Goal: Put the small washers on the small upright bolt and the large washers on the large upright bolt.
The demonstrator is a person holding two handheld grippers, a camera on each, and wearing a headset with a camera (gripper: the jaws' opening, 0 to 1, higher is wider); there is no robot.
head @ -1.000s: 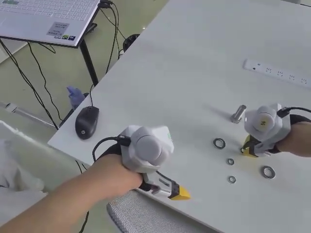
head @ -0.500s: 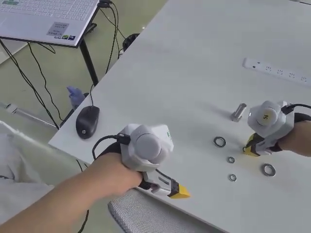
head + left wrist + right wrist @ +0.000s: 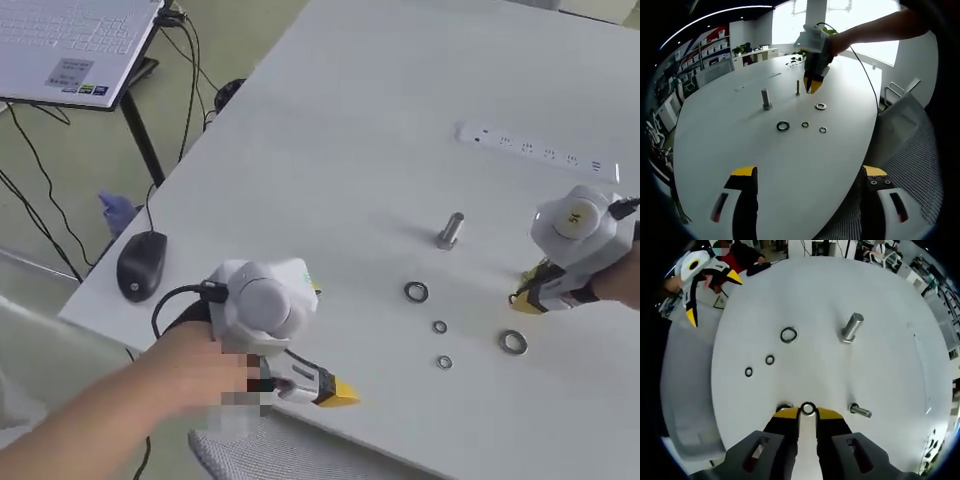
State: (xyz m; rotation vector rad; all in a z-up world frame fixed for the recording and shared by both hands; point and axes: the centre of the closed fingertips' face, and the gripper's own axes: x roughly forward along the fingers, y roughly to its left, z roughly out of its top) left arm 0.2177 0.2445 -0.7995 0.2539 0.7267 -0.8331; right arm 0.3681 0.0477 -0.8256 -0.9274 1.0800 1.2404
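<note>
right gripper (image 3: 808, 413) pinching a washer (image 3: 808, 404) near small bolt (image 3: 860, 411), left gripper (image 3: 809, 173) spread

Bare bench (image 3: 715, 130) is stretching open just ahead of the left gripper (image 3: 809, 172) and its wide-apart jaws, with loose washers (image 3: 783, 126) and the large bolt (image 3: 765, 99) standing farther ahead, while the small bolt (image 3: 860, 411) is crowding the right gripper (image 3: 808, 413), pinching a washer (image 3: 808, 408), on its right and a large washer (image 3: 783, 407) on its left.

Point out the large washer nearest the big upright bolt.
The silver steel ring washer just beside the thick silver bolt; the other large washer lies by the right gripper.
</note>
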